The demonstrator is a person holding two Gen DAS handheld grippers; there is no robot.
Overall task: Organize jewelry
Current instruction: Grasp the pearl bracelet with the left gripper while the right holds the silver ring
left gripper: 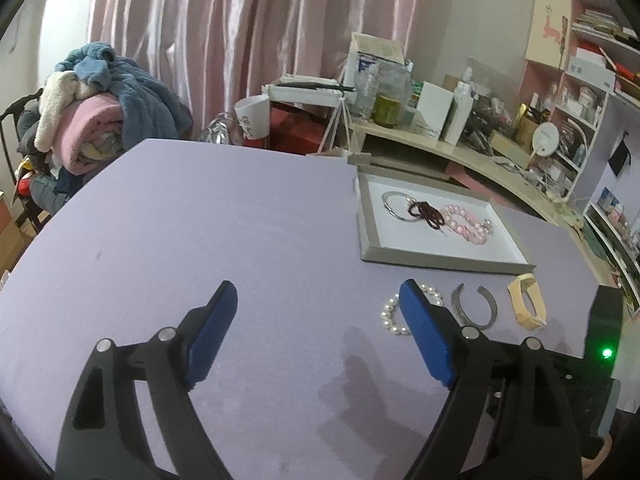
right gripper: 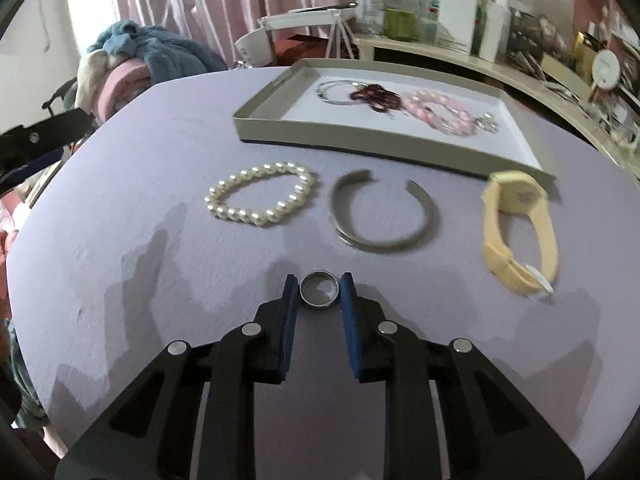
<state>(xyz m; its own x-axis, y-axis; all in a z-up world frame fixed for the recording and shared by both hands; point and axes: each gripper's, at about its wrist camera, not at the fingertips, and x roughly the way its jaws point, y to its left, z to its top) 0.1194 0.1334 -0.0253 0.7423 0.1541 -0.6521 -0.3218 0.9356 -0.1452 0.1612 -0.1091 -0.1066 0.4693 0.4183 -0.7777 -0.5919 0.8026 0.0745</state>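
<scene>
In the right wrist view my right gripper point(right gripper: 319, 282) is shut on a small silver ring point(right gripper: 320, 304), which lies flat on the lilac table with a blue pad touching each side. Beyond it lie a pearl bracelet point(right gripper: 240, 212), a grey open cuff point(right gripper: 384, 246) and a pale yellow watch point(right gripper: 504, 264). The grey tray point(right gripper: 360, 142) behind them holds a silver bangle point(right gripper: 332, 94), a dark red beaded piece point(right gripper: 374, 96) and a pink bead bracelet point(right gripper: 436, 114). My left gripper point(left gripper: 318, 288) hangs open over bare table, its right finger in front of the pearl bracelet point(left gripper: 390, 320).
A chair piled with blue and pink blankets point(left gripper: 104, 108) stands past the table's far left edge. A cluttered desk point(left gripper: 460, 148) and shelves point(left gripper: 592, 92) run behind and to the right of the tray. A black device with a green light point(left gripper: 607, 353) sits at the right.
</scene>
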